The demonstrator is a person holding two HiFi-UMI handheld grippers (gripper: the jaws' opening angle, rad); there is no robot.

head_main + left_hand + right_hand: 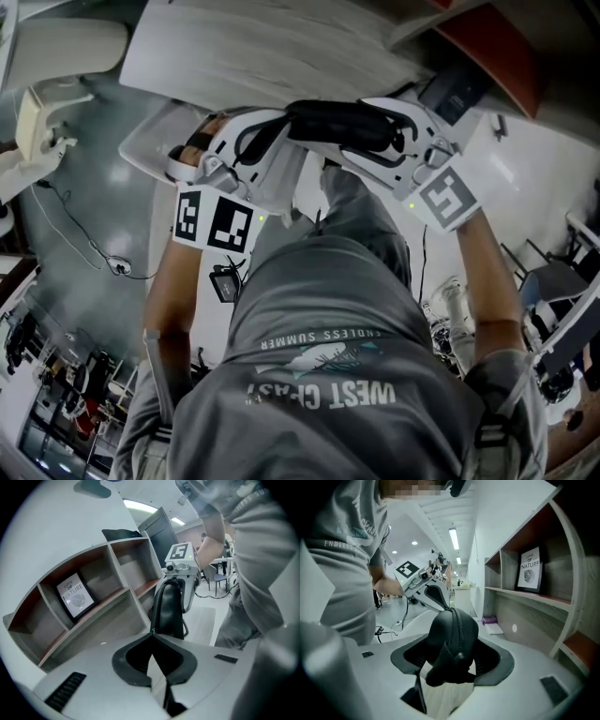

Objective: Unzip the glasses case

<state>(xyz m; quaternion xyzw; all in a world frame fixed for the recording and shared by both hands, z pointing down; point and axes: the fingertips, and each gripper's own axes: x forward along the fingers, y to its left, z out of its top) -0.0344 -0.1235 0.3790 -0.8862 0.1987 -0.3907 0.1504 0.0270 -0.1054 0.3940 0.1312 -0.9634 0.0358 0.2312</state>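
Centre frame, our right gripper [450,665] clamps the glasses case [452,627]; we judge it light, stiff-shelled, slick; our left gripper [153,634] pinches its zipper pull [151,631], the sensible hold.

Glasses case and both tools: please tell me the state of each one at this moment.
glasses case: held up in the air between both tools; the zipper looks closed where it shows.
left tool: shut on the zipper pull.
right tool: shut on the glasses case.
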